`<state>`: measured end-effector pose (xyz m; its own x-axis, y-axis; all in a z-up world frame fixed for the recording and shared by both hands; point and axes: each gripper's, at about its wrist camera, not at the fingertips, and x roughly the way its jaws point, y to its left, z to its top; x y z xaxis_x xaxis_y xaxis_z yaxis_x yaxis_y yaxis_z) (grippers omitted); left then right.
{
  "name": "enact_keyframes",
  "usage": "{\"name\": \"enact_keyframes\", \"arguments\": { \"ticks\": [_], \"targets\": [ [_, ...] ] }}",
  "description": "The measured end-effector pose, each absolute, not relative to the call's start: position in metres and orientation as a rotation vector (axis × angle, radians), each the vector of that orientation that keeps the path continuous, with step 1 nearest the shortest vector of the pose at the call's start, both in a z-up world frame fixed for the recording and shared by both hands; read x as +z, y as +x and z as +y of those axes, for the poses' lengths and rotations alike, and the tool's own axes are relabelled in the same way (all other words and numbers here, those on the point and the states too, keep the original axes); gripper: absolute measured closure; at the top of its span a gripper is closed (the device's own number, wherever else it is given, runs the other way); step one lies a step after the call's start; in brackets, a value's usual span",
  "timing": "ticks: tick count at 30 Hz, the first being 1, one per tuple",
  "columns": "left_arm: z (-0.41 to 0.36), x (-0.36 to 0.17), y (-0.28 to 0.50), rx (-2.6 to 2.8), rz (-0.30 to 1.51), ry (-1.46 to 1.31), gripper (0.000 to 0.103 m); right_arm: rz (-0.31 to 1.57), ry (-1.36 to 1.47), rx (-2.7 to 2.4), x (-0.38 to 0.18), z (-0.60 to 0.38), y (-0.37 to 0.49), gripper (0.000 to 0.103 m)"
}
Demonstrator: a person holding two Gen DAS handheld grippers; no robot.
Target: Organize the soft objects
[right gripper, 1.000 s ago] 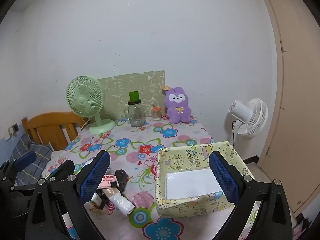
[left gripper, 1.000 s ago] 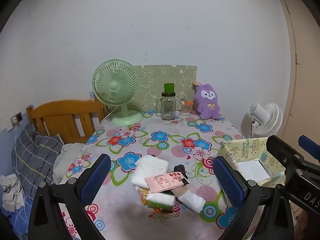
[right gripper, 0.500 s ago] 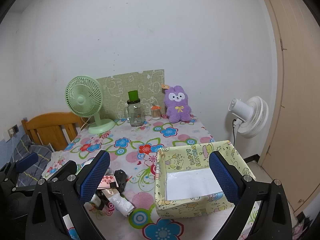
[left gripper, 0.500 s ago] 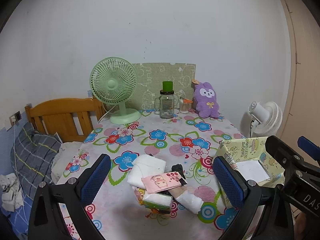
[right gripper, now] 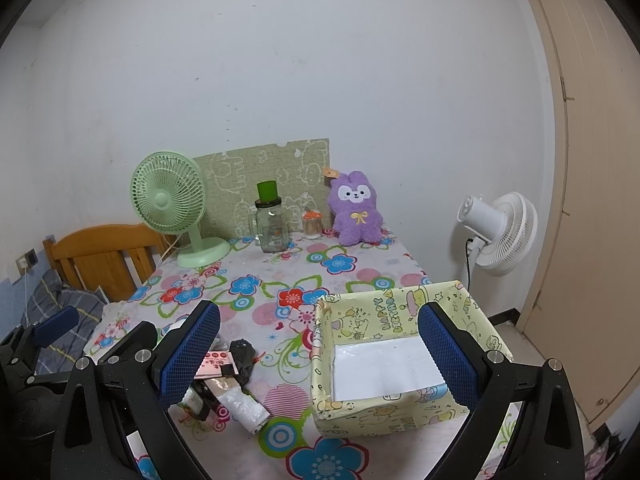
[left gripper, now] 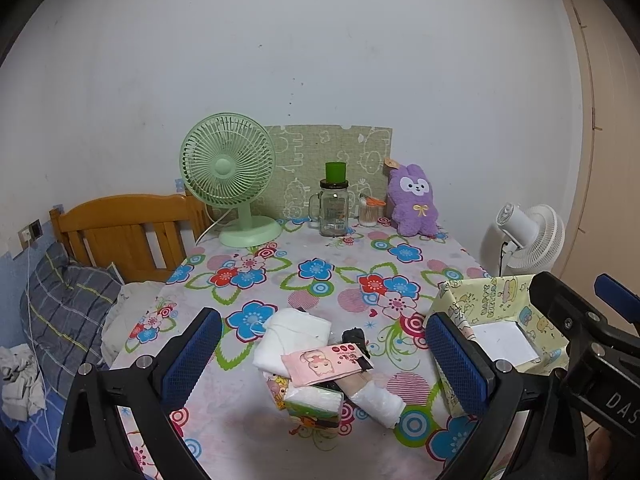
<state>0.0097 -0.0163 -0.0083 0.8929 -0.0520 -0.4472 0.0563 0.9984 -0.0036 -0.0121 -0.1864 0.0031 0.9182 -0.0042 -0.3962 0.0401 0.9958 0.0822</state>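
Slight backward drift of left gripper (left gripper: 322, 354).

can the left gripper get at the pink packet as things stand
Probably yes: the left gripper is open, and the pink packet lies on top of the pile with nothing over it.

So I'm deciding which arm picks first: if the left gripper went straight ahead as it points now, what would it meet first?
Probably the pile of soft items: the left gripper, open and empty, frames the pink packet on top. Depth is unclear, though.
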Motion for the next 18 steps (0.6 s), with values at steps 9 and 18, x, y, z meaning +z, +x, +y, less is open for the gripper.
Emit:
{"name": "enact_keyframes", "arguments": {
  "ticks": [9, 18],
  "targets": [
    [-0.0167, -0.0081, 0.0098, -0.057, 0.466, 0.009, 0.001, 0.408, 0.092, -0.021, 0.0036, -0.1869, -0.0122, 0.002],
    [-0.0173, -0.0071, 0.0100, -0.058, 0.465, 0.008, 0.001, 0.403, 0.092, -0.021, 0.0050, -0.1856, -0.0145, 0.002]
  ]
}}
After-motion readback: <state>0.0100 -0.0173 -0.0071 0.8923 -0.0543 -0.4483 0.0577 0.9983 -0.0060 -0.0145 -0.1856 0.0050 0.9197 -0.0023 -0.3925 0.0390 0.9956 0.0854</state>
